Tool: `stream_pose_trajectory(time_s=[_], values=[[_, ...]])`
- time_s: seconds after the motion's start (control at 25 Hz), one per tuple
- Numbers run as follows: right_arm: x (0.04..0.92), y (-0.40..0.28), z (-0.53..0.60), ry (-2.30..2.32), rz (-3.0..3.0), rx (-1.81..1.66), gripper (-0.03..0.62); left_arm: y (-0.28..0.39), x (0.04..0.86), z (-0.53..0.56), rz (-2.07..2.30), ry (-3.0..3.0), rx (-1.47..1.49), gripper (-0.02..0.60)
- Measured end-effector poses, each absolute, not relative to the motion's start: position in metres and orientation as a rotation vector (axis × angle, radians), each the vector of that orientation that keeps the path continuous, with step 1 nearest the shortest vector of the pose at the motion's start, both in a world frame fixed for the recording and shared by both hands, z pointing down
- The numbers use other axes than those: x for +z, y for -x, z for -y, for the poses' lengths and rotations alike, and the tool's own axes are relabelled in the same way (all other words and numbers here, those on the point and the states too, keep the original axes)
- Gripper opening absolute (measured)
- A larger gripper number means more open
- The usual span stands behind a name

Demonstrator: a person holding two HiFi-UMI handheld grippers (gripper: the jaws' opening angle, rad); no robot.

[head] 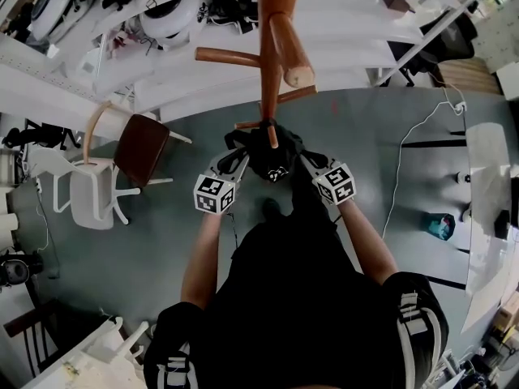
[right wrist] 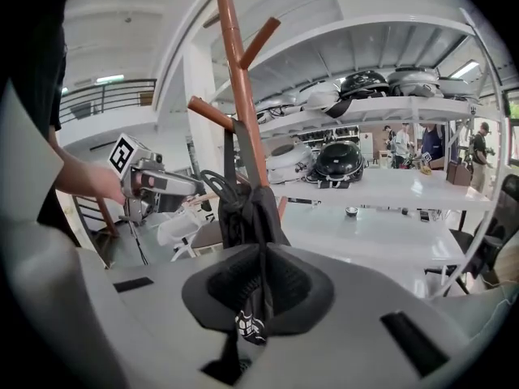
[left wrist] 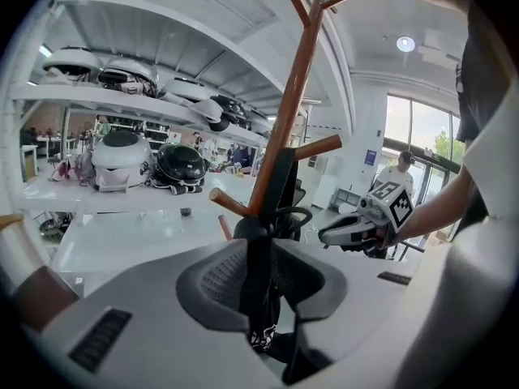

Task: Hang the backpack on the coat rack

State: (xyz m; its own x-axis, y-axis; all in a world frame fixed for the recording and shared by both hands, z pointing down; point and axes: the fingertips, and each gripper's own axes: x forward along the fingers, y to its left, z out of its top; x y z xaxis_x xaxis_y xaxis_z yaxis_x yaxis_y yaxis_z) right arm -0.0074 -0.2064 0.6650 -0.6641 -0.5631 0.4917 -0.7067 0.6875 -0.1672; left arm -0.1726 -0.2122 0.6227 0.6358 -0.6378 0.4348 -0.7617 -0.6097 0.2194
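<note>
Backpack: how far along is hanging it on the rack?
Done: backpack held up against the coat rack, at its lower pegs. In hand: left gripper and right gripper each clamp a strap. Left: get its top loop over a peg, then release; no peg visibly carries it.

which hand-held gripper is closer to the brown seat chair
Left. In the head view the left hand-held gripper is right of the brown-seated white-legged chair; the right hand-held gripper is beyond the black backpack.

**Bright room, bent edges**

Daylight comes through the windows (left wrist: 423, 132), and a round ceiling lamp (left wrist: 406, 44) glows overhead. The white shelves (right wrist: 381, 108) glare. Both gripper views bow hard at the rims, with black corners. In the head view the backpack (head: 259, 160) is a black mass without detail.
</note>
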Motion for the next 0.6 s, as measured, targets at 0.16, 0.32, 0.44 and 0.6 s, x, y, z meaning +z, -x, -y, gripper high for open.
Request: stream_pose_trajectory(time_s=[0.16,0.32,0.44,0.6], values=[[0.656,0.009,0.191,-1.005,2.510,0.496,0.017,0.176,0.617,0.195,1.102,-2.482,0.413,0.040],[0.649,0.020,0.175,-0.946,2.501,0.448,0.015,0.180,0.618,0.176,1.055,-2.473,0.396,0.025],[0.642,0.030,0.163,-0.908,2.518,0.407,0.015,0.183,0.617,0.160,1.062,-2.476,0.408,0.023],[0.641,0.042,0.151,-0.855,2.520,0.321,0.015,0.186,0.615,0.144,1.065,-2.489,0.430,0.023]])
